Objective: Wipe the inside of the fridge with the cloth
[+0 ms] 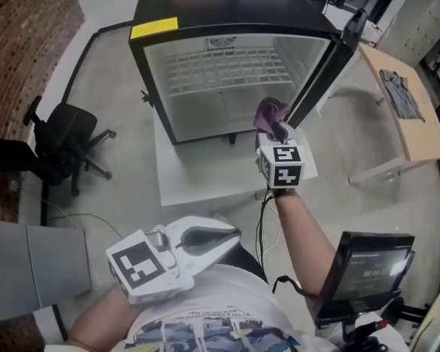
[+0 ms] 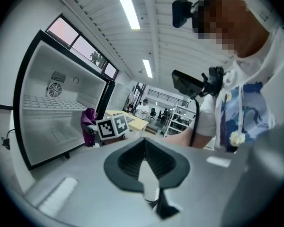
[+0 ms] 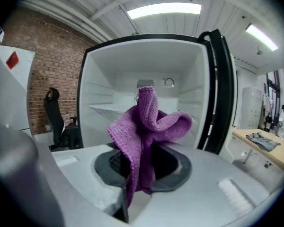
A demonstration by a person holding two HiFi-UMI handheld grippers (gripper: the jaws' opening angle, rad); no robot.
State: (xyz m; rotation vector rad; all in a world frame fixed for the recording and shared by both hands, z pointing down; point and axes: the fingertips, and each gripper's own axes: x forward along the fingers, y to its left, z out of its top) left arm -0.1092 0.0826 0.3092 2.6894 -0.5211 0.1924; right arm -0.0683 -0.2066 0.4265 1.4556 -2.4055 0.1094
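A small black fridge [image 1: 227, 72] stands open on a white platform, its white inside and wire shelf [image 1: 224, 68] bare. My right gripper [image 1: 276, 130] hangs just in front of the lower right of the opening, shut on a crumpled purple cloth [image 1: 269, 113]. In the right gripper view the cloth [image 3: 149, 122] bunches up out of the gripper [image 3: 142, 162], with the fridge cavity [image 3: 109, 98] straight ahead. My left gripper [image 1: 231, 235] is held low near my body, shut and empty. In its own view the left gripper [image 2: 144, 150] points toward the fridge [image 2: 52, 112] and the cloth [image 2: 88, 122].
The fridge door [image 1: 326, 64] swings open to the right. A black office chair [image 1: 66, 145] stands on the left by a brick wall. A wooden table [image 1: 418, 134] with a grey garment is on the right. A dark screen [image 1: 370, 270] sits by my right elbow.
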